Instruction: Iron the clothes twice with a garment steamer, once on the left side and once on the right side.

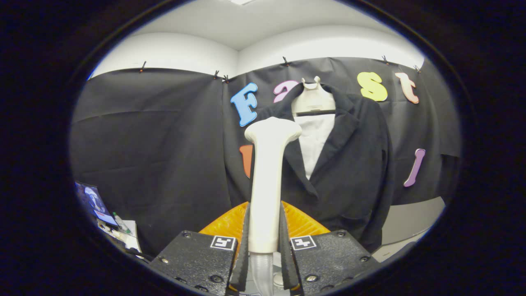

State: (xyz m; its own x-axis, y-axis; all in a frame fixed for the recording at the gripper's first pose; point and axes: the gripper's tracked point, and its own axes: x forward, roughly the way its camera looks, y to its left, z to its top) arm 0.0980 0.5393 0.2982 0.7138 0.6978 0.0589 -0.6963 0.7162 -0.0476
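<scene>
One cream plastic garment steamer wand (pixel 266 181), rigid, probably light and smooth, pinched by its handle between both gripper (pixel 265 250) fingers, stood upright just before a soft black hanging jacket (pixel 353 164).

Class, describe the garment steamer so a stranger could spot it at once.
Start at the black jacket hanging on the booth's wall. Ahead of it stands the garment steamer, an upright cream wand clamped between the tool fingers. Its flat T-shaped head sets it apart.

Black cloth wall (pixel 156 135) spans the middle; white upper walls (pixel 172 51) and ceiling (pixel 254 24) above; lit screen (pixel 93 202) lower left.
</scene>
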